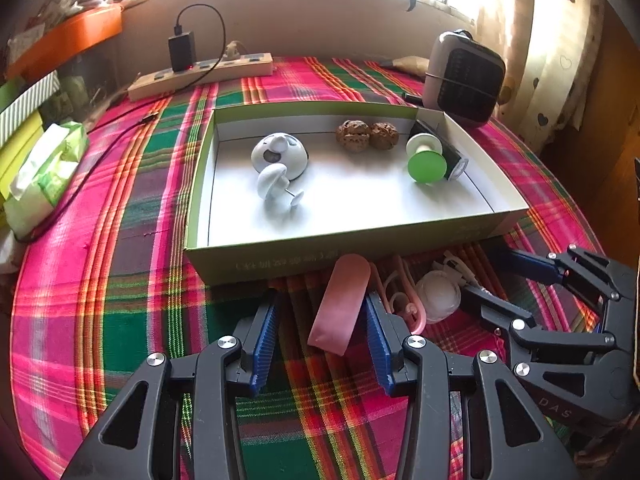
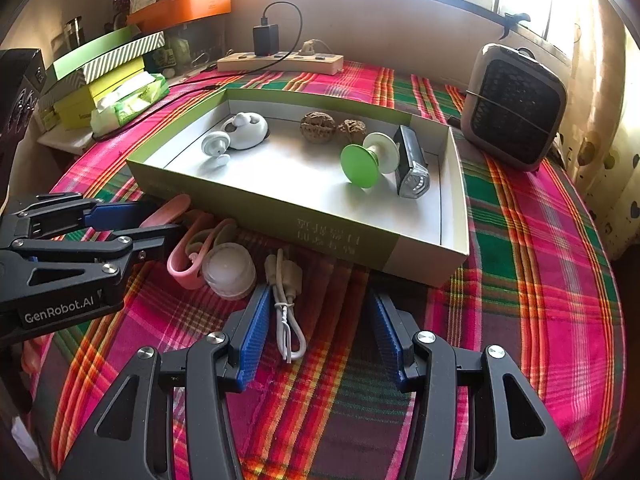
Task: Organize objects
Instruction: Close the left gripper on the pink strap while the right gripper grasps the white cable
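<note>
box: green-sided tray [image 1: 344, 246] sits mid-frame on the plaid cloth [image 1: 132, 264], long side facing the grippers, so drops go straight in
already inside: white round gadget [image 1: 280, 154] left; two walnuts [image 1: 366, 135] at back; green suction knob [image 1: 426, 160] and black light [image 2: 410, 164] right
still outside: pink strip [image 1: 342, 304], pink clip [image 2: 188, 256], translucent cap [image 2: 229, 270], white cable [image 2: 286, 300], all bunched just in front of the box wall, lower centre
left gripper [image 1: 320, 332]: jaws wide, straddling the pink strip; right pad looks near or on its edge, no squeeze yet
right gripper [image 2: 320, 332]: jaws wide, nothing held; cable lies between the pads, close to the left one
step (my read): both lined up for a pick, strip and cable next
risk: cable is limp and may slip; the two grippers work close together
</note>
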Tool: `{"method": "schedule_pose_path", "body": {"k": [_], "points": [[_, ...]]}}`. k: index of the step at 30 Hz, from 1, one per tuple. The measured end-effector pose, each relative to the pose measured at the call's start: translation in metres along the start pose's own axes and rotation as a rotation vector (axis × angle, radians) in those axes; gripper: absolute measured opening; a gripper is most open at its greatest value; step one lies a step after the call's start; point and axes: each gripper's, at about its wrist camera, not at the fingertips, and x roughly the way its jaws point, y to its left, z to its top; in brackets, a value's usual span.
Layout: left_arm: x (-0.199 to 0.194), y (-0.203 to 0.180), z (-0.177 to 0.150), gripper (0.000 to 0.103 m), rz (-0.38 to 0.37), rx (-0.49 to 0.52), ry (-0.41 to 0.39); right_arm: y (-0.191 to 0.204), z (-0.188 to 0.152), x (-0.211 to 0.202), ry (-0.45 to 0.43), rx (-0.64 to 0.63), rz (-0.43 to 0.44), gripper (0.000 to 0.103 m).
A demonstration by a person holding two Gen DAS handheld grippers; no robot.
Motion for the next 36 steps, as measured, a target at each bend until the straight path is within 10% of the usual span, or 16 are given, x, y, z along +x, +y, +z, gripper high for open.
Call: {"method": "schedule_pose_path", "body": {"k": [36], "points": [[-0.009, 0.009, -0.011, 0.016, 0.026, -0.057, -0.010, -0.007, -0.007, -0.009, -0.014, 0.032, 0.048, 0.011]]}}
